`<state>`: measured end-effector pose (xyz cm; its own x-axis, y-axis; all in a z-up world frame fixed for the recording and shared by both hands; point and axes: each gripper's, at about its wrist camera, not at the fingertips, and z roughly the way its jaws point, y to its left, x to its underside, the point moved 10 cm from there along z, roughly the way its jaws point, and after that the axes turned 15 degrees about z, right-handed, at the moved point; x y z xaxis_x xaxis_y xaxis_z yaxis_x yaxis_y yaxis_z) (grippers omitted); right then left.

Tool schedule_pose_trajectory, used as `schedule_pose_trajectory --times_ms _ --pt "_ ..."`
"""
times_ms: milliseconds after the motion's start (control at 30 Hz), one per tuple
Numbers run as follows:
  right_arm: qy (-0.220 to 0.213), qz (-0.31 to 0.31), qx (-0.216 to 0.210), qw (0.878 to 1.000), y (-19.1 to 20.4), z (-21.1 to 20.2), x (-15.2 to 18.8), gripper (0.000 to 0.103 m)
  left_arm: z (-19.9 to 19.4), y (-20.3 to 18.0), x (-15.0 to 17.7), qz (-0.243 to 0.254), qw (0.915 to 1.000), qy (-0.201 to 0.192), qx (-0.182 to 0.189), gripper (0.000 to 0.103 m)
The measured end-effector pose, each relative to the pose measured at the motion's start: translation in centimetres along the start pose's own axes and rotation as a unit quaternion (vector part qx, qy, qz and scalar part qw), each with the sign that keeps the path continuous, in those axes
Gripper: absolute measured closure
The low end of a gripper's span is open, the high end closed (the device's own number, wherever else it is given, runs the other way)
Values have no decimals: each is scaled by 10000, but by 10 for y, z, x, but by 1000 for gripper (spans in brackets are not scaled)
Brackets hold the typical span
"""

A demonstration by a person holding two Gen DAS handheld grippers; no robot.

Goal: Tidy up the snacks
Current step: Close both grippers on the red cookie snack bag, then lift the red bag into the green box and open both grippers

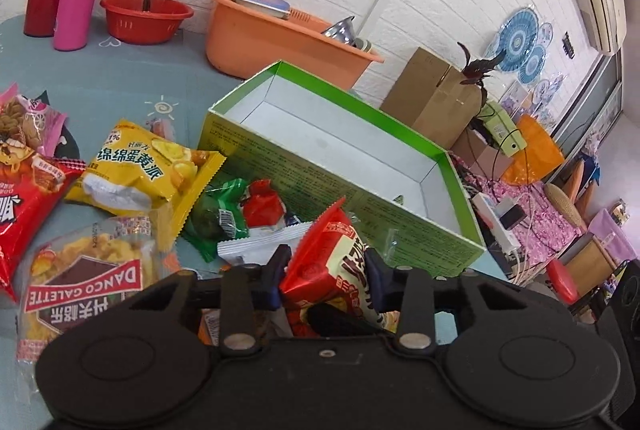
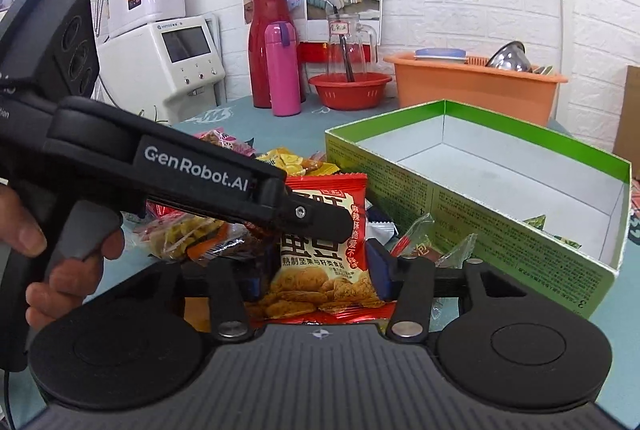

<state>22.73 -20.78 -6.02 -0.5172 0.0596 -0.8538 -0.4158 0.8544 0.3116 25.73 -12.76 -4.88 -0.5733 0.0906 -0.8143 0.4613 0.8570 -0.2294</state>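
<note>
the red snack packet (image 2: 326,250) sits upright just in front of the green box (image 2: 480,198), above the pile of loose snacks on the blue table cover (image 1: 120,78). the left gripper (image 1: 324,270) has its fingers closed in on the packet's middle, the film bulging between them. the right gripper (image 2: 316,282) brackets the packet's lower part with its fingers close to either side; whether they actually press it i cannot tell. the packet looks light and puffy, air-filled crinkly foil with brittle fried pieces inside, so it is likely slippery and will give under pressure; a hard squeeze could crush the contents or pop the seal. the flat crimped edges at top and bottom seem the safer place to pinch. the box is open-topped, nearly empty and right beside the packet.
</note>
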Motion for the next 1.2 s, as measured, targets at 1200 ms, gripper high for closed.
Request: schedule_pose_trajectory --times_ms 1200 --pt "-706 161 752 9945 -119 25 -67 15 127 -25 -90 628 9965 -129 530 5"
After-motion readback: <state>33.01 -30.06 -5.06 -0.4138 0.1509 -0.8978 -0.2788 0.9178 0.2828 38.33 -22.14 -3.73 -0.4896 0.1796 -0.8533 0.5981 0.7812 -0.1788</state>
